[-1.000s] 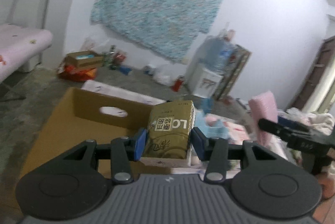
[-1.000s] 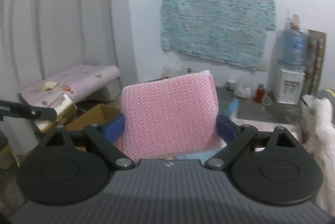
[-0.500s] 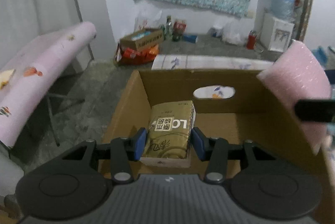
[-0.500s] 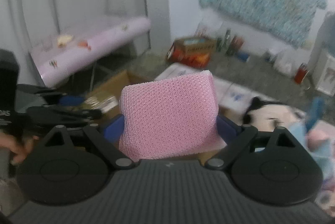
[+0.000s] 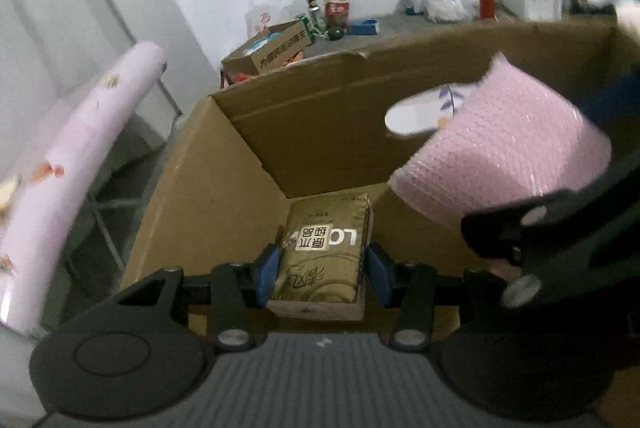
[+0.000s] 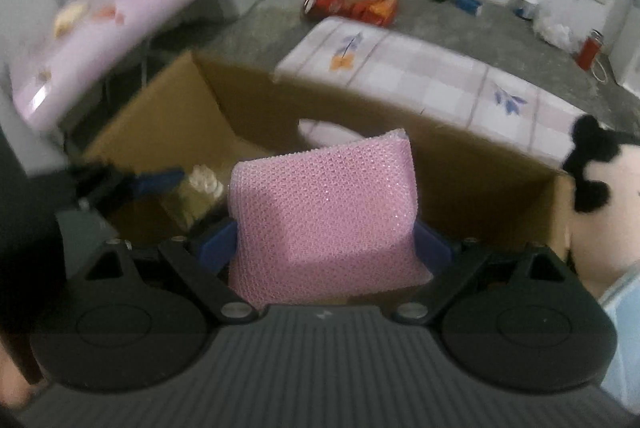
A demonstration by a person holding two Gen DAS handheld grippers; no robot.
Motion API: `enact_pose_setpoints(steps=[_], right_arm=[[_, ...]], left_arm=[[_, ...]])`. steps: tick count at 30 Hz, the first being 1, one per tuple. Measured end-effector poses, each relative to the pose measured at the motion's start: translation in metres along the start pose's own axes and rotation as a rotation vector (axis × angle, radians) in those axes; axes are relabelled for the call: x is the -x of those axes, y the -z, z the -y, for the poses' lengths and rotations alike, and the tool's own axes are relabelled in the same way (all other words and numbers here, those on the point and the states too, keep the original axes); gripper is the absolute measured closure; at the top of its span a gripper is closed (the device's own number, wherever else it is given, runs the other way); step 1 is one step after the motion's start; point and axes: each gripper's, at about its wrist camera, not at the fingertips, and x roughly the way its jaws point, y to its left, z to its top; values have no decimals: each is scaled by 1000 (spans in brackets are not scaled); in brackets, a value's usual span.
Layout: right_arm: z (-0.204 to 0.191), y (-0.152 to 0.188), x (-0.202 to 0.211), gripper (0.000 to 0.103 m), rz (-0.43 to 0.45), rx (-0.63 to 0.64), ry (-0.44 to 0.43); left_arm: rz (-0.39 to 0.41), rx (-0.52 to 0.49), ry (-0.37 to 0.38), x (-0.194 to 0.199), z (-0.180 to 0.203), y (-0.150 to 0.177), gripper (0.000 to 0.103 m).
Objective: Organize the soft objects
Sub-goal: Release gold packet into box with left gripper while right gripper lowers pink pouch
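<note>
Tongs of both hands reached down into an open brown cardboard box (image 5: 224,187), seen through the two wrist cameras. Left tongs (image 5: 323,274) were clamped on a gold rectangular tissue pack with a printed label (image 5: 324,252), blue pads pressed against its two long sides; the pack hung inside the box near the corner where two walls met. Whether it touched the box floor could not be told. Right tongs (image 6: 326,248) were clamped on a pink knitted-mesh sponge pad (image 6: 326,211), gripped at its lower edges so that most of the pad stood above the pads. In the left wrist view, the same pink pad (image 5: 508,151) hung inside the box to the right of the gold pack, apart from it, in front of an oval handle cut-out (image 5: 416,115) in the far wall. In the right wrist view, the left tongs (image 6: 168,183) and the gold pack (image 6: 192,199) appeared blurred at the left of the box. Beyond the far wall lay a white mat with a checked flower print (image 6: 420,75). A black-and-cream plush toy (image 6: 600,179) sat just outside the box's right wall.
</note>
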Motion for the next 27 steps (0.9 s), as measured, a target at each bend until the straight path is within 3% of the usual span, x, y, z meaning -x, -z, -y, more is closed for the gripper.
enact_pose_setpoints(steps=[3,8,13,19,27], right_arm=[[-9,1,-10,10,-10,89,12],[-23,-6,-23,9,-75,334,45],[-35,-7,-30,5,-97,463,103],[-28,-12,-21,3,-76,427,76],[-3,-17,24,3,-10,320,-14]], left_arm=[[-3,-36,42,-1,0,5,54],[32,-169,14,1,13,17,53],[42,-184,20,3,18,27,48],[84,-198,21,38,16,31,29],[119,-159,166,65,-1,22,29]])
